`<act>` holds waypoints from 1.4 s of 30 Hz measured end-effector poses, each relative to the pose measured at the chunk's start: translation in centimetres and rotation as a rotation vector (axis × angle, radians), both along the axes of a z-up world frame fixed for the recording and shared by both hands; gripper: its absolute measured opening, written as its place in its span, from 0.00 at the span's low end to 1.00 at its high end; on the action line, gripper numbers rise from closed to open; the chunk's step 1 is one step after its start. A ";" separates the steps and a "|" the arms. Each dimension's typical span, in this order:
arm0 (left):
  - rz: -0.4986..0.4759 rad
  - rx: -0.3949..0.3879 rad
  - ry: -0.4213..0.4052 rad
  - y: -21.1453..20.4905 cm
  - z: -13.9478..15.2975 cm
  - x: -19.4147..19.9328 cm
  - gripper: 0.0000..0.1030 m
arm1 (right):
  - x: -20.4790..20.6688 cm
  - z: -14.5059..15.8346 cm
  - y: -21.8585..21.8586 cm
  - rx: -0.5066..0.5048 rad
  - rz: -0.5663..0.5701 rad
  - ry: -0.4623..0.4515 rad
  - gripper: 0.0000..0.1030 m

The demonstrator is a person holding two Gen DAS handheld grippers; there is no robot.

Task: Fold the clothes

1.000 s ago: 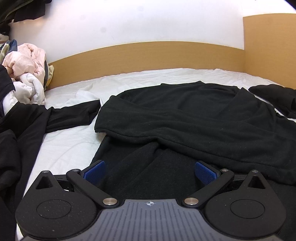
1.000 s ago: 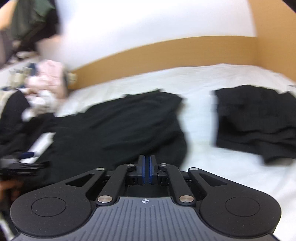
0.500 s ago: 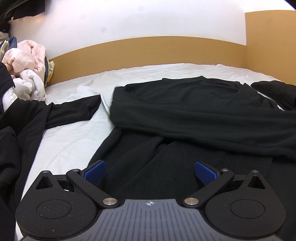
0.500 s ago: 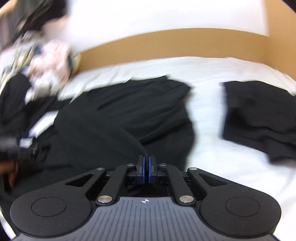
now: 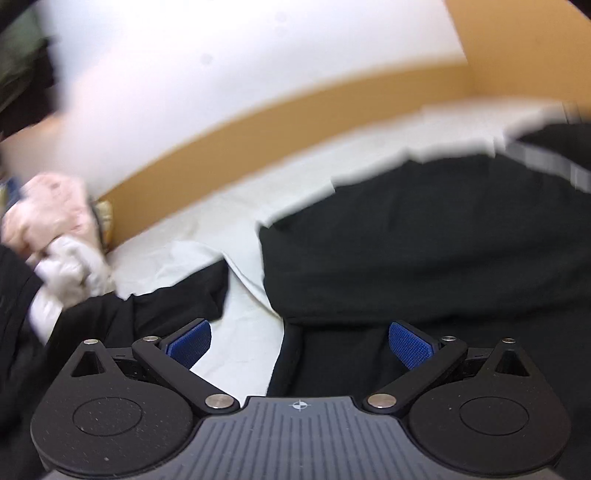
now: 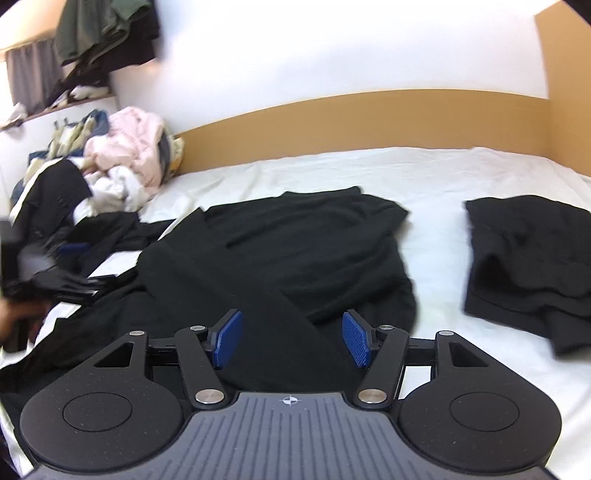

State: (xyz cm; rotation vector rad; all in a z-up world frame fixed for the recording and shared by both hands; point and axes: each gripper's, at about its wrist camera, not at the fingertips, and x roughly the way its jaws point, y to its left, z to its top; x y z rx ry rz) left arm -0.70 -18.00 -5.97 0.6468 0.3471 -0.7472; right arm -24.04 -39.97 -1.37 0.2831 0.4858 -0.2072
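Observation:
A black long-sleeved garment lies spread on the white bed sheet, with one sleeve folded across its body. My right gripper is open just above the garment's near part, holding nothing. My left gripper is also open and empty, low over the garment's left edge where black cloth meets white sheet. The left wrist view is blurred by motion. In the right wrist view the left gripper shows as a dark blur at the left.
A folded black garment rests on the sheet at the right. A heap of pink, white and dark clothes is piled at the left. A wooden headboard runs along the back and right. More clothes hang at upper left.
My right gripper has opened and let go of the black sleeve, which now lies across the garment. My left gripper has swung and tilted, blurring its view.

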 end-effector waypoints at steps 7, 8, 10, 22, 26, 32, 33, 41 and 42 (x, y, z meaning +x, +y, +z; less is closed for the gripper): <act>0.111 0.013 0.076 -1.4 -1.4 5.5 0.44 | 3.7 -1.0 1.7 -0.012 0.105 0.044 0.61; 0.154 -0.012 0.103 -1.1 -1.4 6.4 0.18 | 4.2 -1.4 1.9 -0.015 0.127 0.066 0.61; 0.237 -0.067 0.148 0.3 -1.6 8.1 0.19 | 5.3 -2.7 2.4 -0.022 0.180 0.134 0.60; 0.258 -0.322 0.145 5.4 0.4 7.7 0.59 | 4.3 0.3 1.5 0.014 0.187 0.136 0.63; 0.110 -0.349 0.133 1.9 2.2 3.9 0.79 | 4.7 0.2 0.2 -0.025 0.019 0.092 0.64; 0.025 -0.213 0.236 -4.6 0.1 0.4 0.99 | 6.1 -3.6 0.7 -0.156 0.043 0.275 0.72; 0.034 -0.170 0.270 -5.3 -0.7 0.6 0.99 | 6.0 -3.2 0.9 -0.161 0.044 0.288 0.72; 0.090 -0.421 0.413 2.5 0.6 -2.6 0.99 | 4.5 -0.7 6.1 -0.362 0.315 0.198 0.60; 0.090 -0.431 0.367 3.3 0.6 -3.4 0.99 | 4.9 -1.2 6.8 -0.382 0.340 0.237 0.46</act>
